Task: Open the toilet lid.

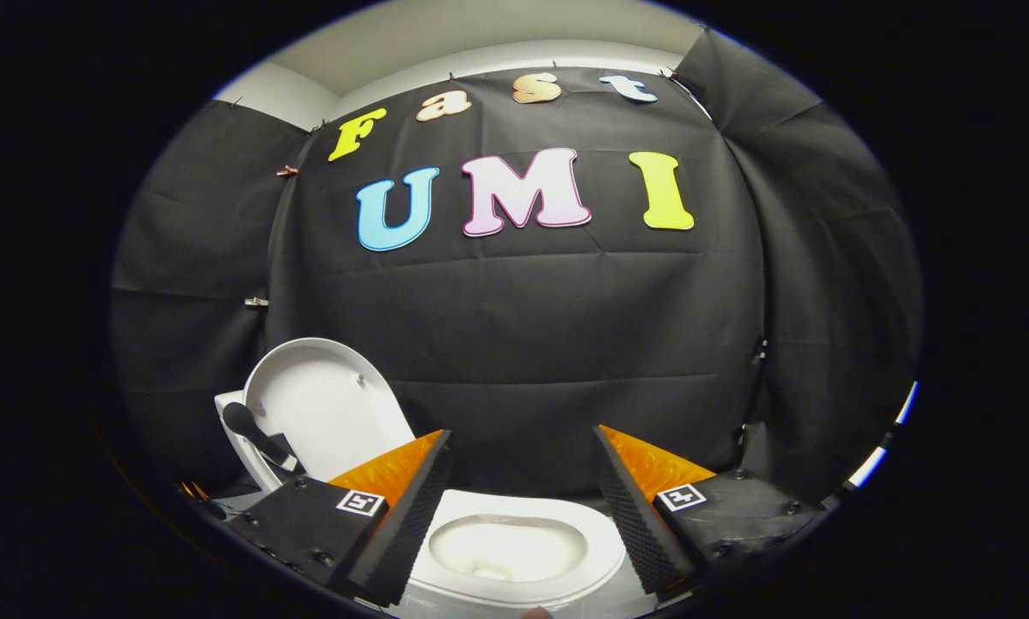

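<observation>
The white toilet lid point(325, 404) stands raised, leaning back toward the black cloth wall, off to the left beyond my left finger point(394, 507). Its inner face is turned toward me. Below and between my fingers lies the white seat point(596, 524) around the bowl point(505, 546), uncovered. My gripper point(521, 432) is open and wide apart above the bowl, touching nothing. The right finger point(639, 507) is over the seat's right side.
A dark handle-like piece point(256, 434) sticks out beside the lid's left edge, over the white tank point(237, 438). Black cloth point(523, 344) hangs close behind the toilet and on both sides. A pale strip point(888, 443) shows at the far right.
</observation>
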Motion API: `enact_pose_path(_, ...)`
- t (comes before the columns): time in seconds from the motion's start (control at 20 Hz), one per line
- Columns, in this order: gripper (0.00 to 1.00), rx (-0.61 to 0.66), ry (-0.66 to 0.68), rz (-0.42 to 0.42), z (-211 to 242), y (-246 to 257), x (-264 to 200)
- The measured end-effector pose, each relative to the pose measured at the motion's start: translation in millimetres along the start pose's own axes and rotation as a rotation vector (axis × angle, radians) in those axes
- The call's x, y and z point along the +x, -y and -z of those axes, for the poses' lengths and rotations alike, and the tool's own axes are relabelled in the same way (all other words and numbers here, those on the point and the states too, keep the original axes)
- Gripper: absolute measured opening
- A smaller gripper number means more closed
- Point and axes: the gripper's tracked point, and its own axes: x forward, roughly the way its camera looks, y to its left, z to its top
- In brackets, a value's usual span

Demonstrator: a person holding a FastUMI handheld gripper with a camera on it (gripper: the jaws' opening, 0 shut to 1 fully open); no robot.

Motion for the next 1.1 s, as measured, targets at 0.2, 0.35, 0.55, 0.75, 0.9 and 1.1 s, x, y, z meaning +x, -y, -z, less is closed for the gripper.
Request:
enact_pose_path(0.2,0.99,-0.002,-0.008,-0.004,2.4,-1.8,0.0)
enact_pose_path(0.35,0.99,-0.005,-0.002,-0.005,1.6,-2.6,-0.6)
enact_pose_path(0.55,0.99,-0.008,-0.009,-0.01,4.3,-4.0,-0.6)
enact_pose_path(0.75,0.99,-0.001,-0.014,-0.006,6.1,-2.1,-0.2)
enact_pose_path(0.9,0.99,-0.001,-0.022,-0.008,8.1,-2.8,0.9)
enact_pose_path(1.1,0.99,-0.005,-0.026,-0.009,10.1,-2.7,0.4)
